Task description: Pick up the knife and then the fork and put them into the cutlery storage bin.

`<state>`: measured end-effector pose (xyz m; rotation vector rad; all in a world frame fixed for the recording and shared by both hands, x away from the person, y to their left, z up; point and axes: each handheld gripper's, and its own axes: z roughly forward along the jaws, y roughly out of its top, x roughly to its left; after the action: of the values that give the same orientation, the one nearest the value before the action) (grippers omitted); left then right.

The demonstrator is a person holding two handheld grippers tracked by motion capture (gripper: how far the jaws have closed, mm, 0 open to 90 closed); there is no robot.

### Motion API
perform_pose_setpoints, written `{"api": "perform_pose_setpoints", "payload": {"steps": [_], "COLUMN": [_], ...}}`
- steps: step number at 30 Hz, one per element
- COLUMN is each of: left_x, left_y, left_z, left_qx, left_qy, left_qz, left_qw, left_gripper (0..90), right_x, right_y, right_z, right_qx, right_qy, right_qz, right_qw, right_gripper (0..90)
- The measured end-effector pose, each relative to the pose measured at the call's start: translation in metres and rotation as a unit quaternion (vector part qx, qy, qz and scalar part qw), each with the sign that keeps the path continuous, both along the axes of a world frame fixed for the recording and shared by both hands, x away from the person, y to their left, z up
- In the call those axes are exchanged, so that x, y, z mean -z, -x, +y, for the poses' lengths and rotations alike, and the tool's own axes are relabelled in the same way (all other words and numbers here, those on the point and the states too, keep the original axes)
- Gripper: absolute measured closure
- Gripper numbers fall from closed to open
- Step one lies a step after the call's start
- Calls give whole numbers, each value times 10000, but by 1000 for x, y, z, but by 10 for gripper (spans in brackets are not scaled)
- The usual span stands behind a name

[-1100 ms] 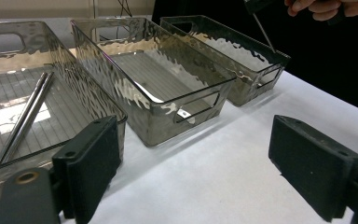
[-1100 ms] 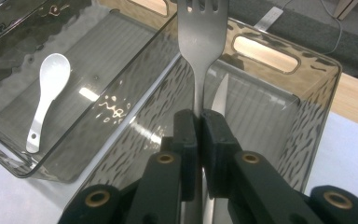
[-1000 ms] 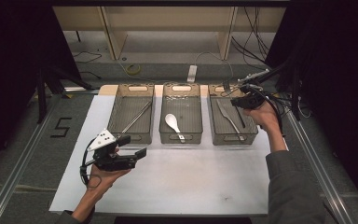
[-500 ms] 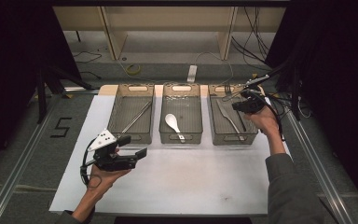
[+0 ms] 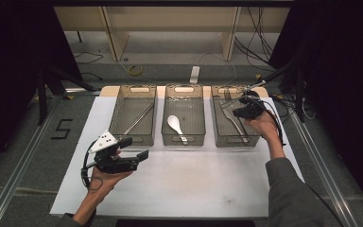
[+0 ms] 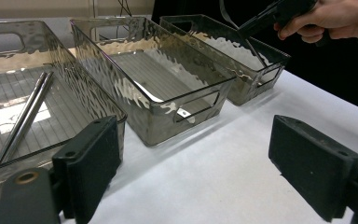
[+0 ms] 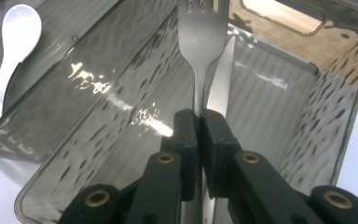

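Three smoky clear bins stand in a row on the white table. My right gripper (image 7: 199, 123) is shut on the neck of a metal fork (image 7: 203, 42), tines pointing away from me. It hangs over the right bin (image 5: 216, 127), where a knife (image 7: 221, 84) lies on the floor. In the high view the right gripper (image 5: 236, 111) is above that bin's far right part. My left gripper (image 5: 134, 147) is held low over the table in front of the left bin (image 5: 116, 124). Its jaws stand wide apart with nothing between them (image 6: 196, 163).
A pair of metal chopsticks (image 5: 139, 118) lies in the left bin, and a white spoon (image 5: 174, 124) in the middle bin (image 5: 184, 140). White tabletop (image 5: 194, 184) spreads in front of the bins. Cables trail off the table's far right corner.
My right hand has sunk with the fork, closer to the right bin. The left hand and its gripper have stayed put.
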<state>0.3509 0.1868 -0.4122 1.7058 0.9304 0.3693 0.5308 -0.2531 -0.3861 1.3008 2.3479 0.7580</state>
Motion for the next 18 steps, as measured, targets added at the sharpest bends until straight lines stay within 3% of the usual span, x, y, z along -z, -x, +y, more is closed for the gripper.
{"api": "perform_pose_setpoints", "payload": {"steps": [18], "left_x": [0], "left_y": [0], "left_z": [-1], "left_qx": [5], "left_qy": [-17], "left_qz": [-4], "left_qw": [10000], "left_gripper": [159], "right_x": [11], "right_y": [-1], "right_z": [4], "right_qx": [42], "right_qy": [-5], "right_qz": [186], "right_qw": [9998], "right_gripper": [853]}}
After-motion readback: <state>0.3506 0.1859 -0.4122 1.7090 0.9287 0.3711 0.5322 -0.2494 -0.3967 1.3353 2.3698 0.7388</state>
